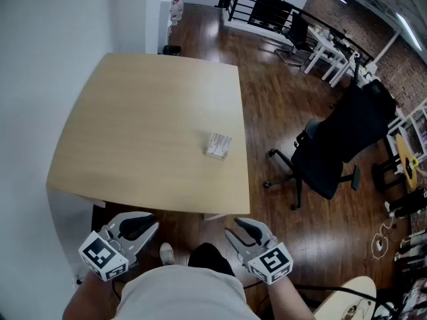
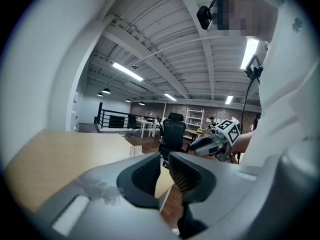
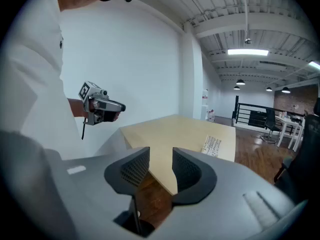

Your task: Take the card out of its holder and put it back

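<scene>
A small white card holder with dark print [image 1: 218, 145] lies on the light wooden table [image 1: 147, 125], close to its right edge. It also shows far off in the left gripper view as a card holder [image 2: 133, 150] and in the right gripper view as a card holder [image 3: 212, 145]. My left gripper [image 1: 145, 227] and right gripper [image 1: 235, 229] hang below the table's near edge, close to the person's body and well short of the holder. The left gripper [image 2: 165, 159] shows a narrow gap with nothing in it. The right gripper [image 3: 161, 156] stands open and holds nothing.
A black office chair [image 1: 333, 152] stands on the dark wood floor right of the table. A white wall runs along the table's left side. White desks [image 1: 333, 49] and a black railing [image 1: 257, 5] lie far behind. The person's shoe [image 1: 167, 252] is under the near edge.
</scene>
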Available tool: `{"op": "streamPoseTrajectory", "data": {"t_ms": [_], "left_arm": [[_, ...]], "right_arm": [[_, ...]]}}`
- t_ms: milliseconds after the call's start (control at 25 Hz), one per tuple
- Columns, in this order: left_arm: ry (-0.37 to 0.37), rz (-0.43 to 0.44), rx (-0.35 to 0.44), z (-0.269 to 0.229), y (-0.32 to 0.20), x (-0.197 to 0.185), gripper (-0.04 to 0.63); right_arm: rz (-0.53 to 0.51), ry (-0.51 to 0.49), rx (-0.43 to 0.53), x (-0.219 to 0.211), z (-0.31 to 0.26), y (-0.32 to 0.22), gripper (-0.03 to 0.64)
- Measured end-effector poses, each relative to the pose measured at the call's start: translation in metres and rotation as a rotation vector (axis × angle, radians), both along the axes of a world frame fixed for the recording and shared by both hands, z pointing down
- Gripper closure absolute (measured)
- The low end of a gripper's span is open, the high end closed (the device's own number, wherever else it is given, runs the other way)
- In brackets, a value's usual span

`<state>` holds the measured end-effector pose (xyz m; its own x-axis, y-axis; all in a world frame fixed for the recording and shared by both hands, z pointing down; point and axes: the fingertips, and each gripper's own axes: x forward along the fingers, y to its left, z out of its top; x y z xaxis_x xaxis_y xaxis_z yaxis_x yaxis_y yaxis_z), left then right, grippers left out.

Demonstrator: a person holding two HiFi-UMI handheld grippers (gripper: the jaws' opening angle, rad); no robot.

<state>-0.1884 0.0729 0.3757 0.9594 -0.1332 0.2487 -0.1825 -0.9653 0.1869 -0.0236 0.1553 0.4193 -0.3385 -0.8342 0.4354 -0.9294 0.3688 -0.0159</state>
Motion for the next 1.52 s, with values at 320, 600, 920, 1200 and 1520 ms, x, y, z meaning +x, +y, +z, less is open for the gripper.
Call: {"op": "streamPoseTrajectory", "data": {"t_ms": [320, 600, 920, 1200, 1520], "left_arm": [[0.005, -0.095, 0.003, 0.007, -0.053, 0.029, 0.537], [-0.006, -0.219, -0.004, 0.006, -0.077, 0.062, 0.535], [-0.04, -0.368, -0.018, 0.005, -0.087, 0.084, 0.535], [-0.095, -0.476, -0.04, 0.009, -0.083, 0.085, 0.536], [-0.133, -0.524, -0.047, 0.008, -0.083, 0.087, 0.535]], "right_arm": [[-0.095, 0.016, 0.011, 0.069, 0.022, -0.106, 0.469], [-0.181, 0.045, 0.0, 0.139, 0.042, -0.192, 0.469], [-0.261, 0.036, -0.049, 0.187, 0.094, -0.278, 0.469], [-0.363, 0.011, -0.128, 0.188, 0.142, -0.311, 0.469], [-0.443, -0.008, -0.152, 0.173, 0.161, -0.316, 0.56]]}}
